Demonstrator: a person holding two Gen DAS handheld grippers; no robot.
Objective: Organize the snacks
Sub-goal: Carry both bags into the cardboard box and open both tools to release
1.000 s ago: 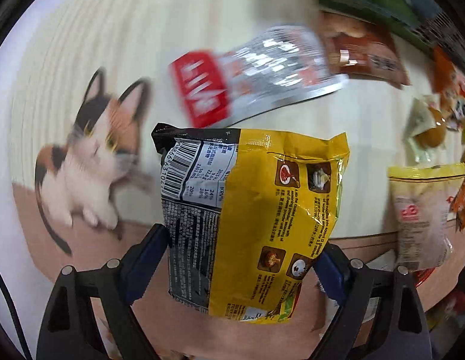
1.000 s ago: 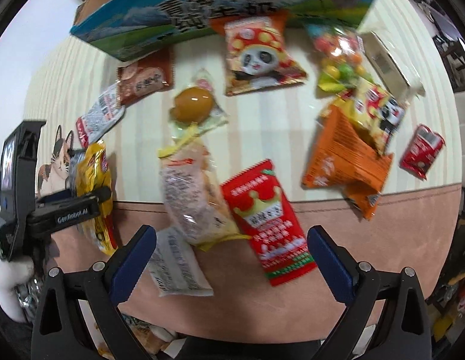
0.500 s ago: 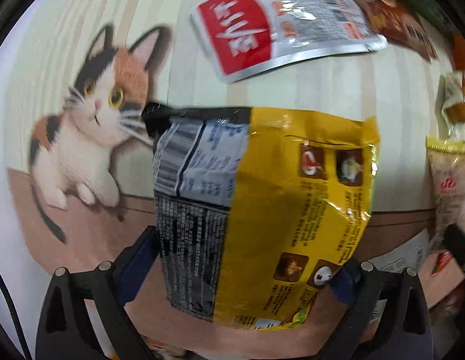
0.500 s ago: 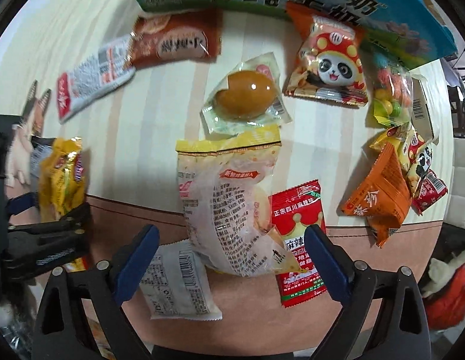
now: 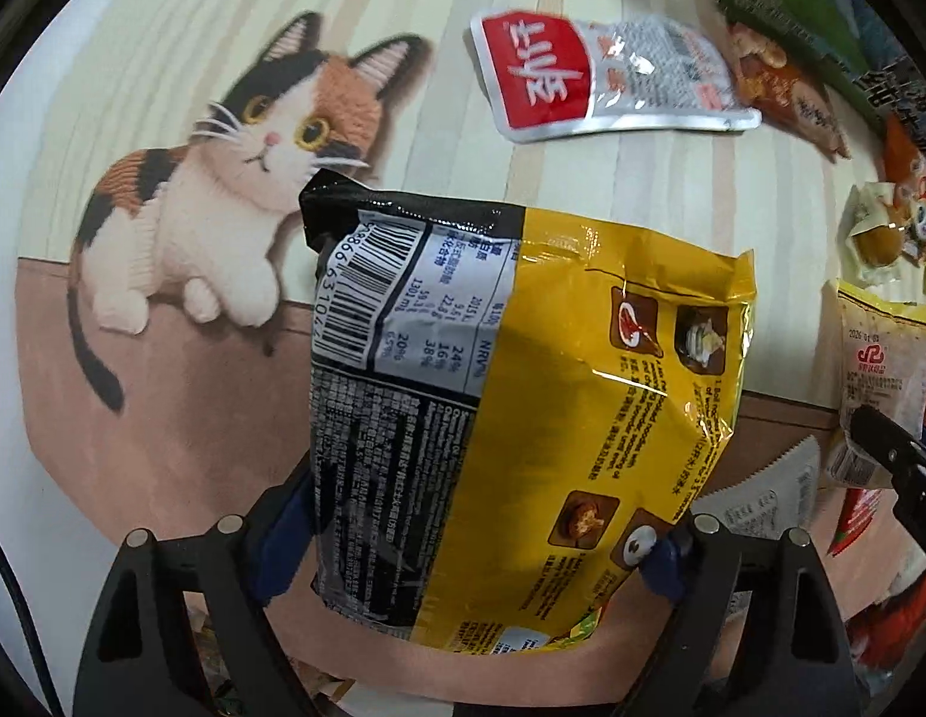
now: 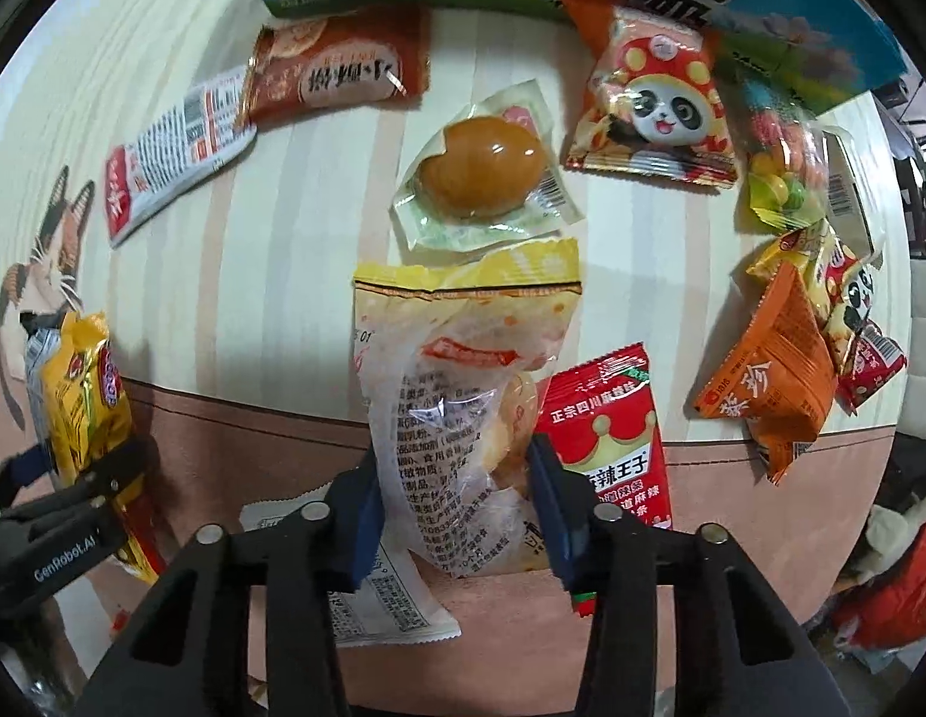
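Left gripper (image 5: 475,544) pinching crinkly yellow-and-black foil noodle packet (image 5: 523,418), frame centre. Right gripper (image 6: 457,505) clamping translucent yellow-topped bread bag (image 6: 463,400), lower centre. Risk: 2 slick, loosely nipped bags slipping out.

I see a tabletop (image 6: 296,251) under a striped cream-and-brown mat printed with a cat (image 5: 224,191). Lying on it: a brown egg packet (image 6: 481,173) mid-scene, a panda snack bag (image 6: 654,101) far right, a red crown packet (image 6: 606,436) near, an orange bag (image 6: 773,382) right, a red-and-silver sachet (image 6: 170,149) far left.
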